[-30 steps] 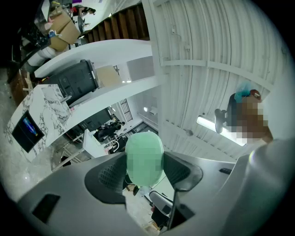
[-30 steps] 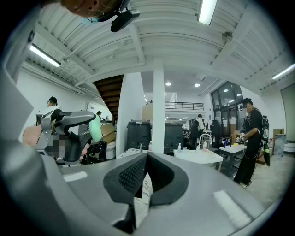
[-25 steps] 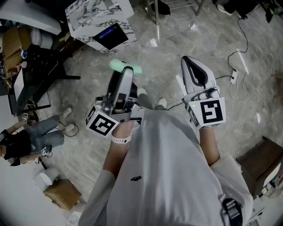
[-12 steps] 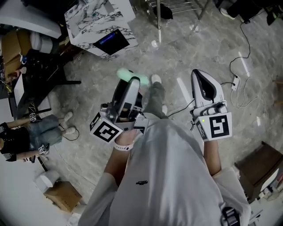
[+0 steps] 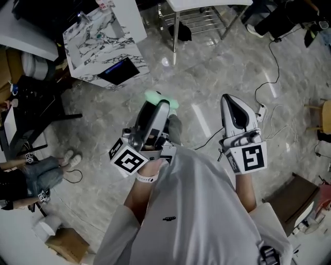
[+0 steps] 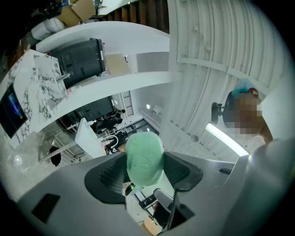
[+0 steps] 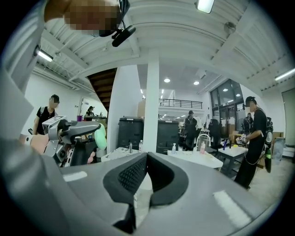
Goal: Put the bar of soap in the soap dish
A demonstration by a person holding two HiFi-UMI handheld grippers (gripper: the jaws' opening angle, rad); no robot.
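Observation:
A pale green bar of soap (image 6: 144, 158) is clamped between the jaws of my left gripper (image 6: 146, 171), sticking out past the tips. In the head view the soap (image 5: 161, 99) shows at the front end of the left gripper (image 5: 156, 106), held above the marble floor. The right gripper (image 5: 235, 106) hangs to the right with its jaws closed together and nothing between them; in its own view the right gripper (image 7: 144, 173) points level into the room, with the left gripper and soap (image 7: 100, 137) at the left. No soap dish is visible.
A marble-patterned sink counter (image 5: 101, 39) with a faucet stands at the upper left on the floor. A white table with a wire rack (image 5: 199, 15) is at the top. Cables and a power strip (image 5: 261, 111) lie right. Other people (image 7: 252, 133) stand around the room.
The person has walked forward: the marble counter and white table came further into the head view. Both grippers kept their poses, the soap still held in the left one.

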